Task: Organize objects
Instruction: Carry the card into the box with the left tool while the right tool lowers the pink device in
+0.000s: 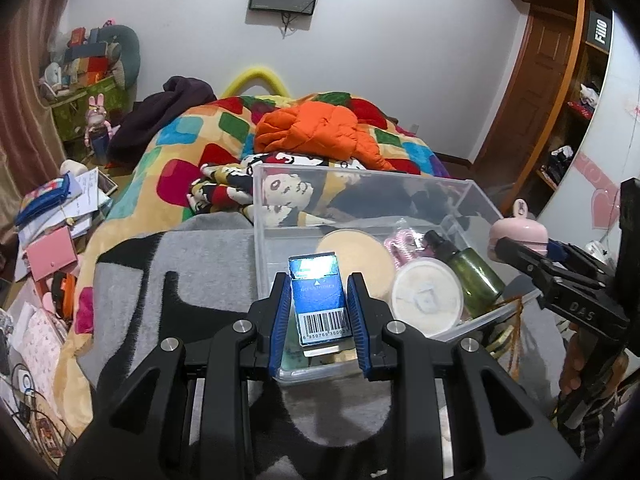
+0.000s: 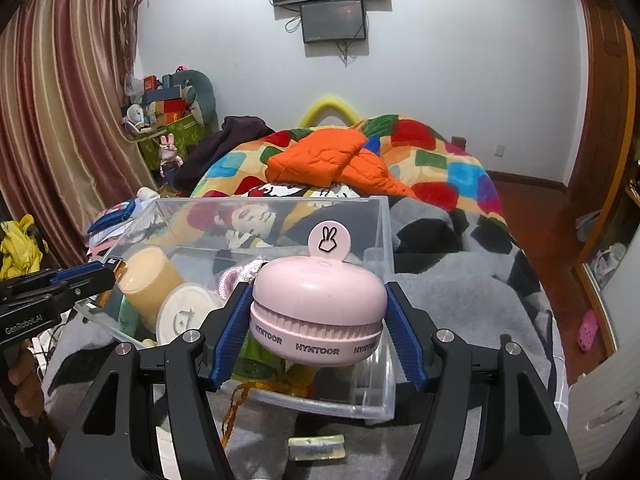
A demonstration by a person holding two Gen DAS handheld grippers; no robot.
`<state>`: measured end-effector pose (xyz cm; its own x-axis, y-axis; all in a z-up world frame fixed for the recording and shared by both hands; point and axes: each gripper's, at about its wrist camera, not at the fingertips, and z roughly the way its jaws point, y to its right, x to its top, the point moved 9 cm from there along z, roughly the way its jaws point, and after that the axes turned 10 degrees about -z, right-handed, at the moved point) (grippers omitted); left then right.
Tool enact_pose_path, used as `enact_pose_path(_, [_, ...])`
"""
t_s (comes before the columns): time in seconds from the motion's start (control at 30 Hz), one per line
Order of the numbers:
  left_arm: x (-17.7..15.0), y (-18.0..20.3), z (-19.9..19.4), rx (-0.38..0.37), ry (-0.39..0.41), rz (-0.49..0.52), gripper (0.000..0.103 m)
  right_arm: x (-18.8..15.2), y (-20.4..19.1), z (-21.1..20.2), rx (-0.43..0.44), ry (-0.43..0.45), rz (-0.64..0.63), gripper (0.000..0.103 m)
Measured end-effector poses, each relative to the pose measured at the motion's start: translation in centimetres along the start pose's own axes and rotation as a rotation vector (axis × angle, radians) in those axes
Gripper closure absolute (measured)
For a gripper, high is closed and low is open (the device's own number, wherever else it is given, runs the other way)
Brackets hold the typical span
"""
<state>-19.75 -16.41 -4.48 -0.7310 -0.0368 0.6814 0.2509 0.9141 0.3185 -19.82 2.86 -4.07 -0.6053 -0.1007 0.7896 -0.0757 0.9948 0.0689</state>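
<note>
A clear plastic bin (image 1: 460,196) is set on a grey blanket (image 1: 208,256), with a patchwork quilt (image 1: 180,148) and an orange jacket (image 1: 316,128) behind it. A tan puff (image 1: 356,260), a white round lid (image 1: 426,298) and a green bottle (image 1: 476,276) are seen inside. A blue barcoded box (image 1: 320,300) is clamped in the left gripper (image 1: 319,316) over the near rim. A pink round case (image 2: 320,312), lettered HYNTOOR and topped by a rabbit tab, is gripped by the right gripper (image 2: 318,332) above the bin's right end.
</note>
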Motion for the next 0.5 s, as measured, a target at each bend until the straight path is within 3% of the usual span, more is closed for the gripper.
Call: enact_pose_path(0.5, [0.1,0.4,0.0,-0.010,0.001,0.013,0.072,0.3,-0.1,2.2,-0.023,-0.026,-0.028,0.041])
